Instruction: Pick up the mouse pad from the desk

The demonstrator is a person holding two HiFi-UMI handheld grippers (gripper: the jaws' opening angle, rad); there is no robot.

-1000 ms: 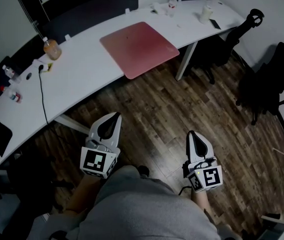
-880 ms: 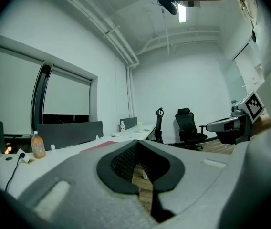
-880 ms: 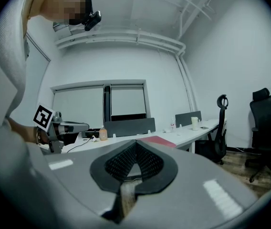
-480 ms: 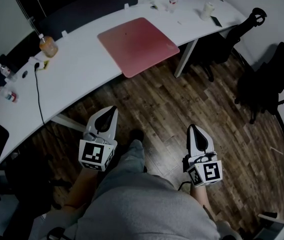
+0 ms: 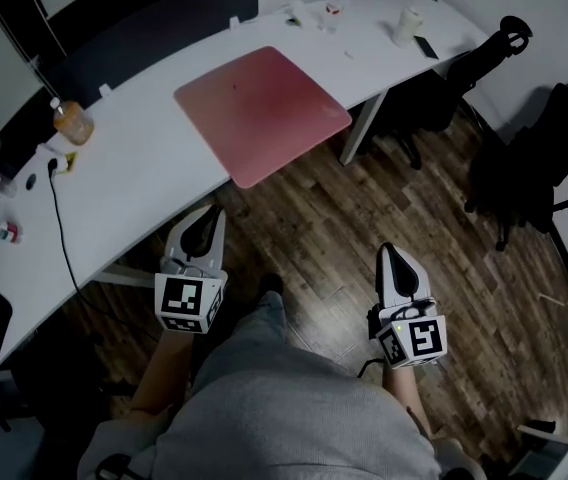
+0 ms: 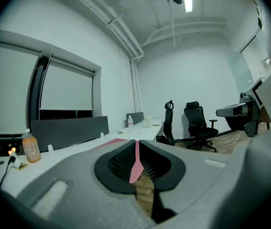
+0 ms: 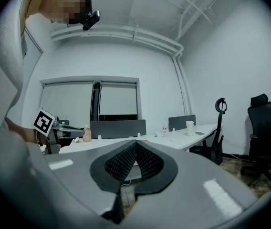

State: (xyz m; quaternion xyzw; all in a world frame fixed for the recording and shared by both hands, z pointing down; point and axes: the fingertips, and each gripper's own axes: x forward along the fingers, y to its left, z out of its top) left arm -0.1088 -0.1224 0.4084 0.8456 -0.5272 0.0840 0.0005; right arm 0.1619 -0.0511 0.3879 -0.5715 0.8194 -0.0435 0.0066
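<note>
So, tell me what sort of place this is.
Most likely an open-plan office: a long curved white desk with dark divider panels along its back, black swivel office chairs beside it, and a pink mouse pad on the desktop.

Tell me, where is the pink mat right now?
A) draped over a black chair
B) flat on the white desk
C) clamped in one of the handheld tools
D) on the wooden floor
B: the head view shows the pink mouse pad lying flat on the white desk.
</note>
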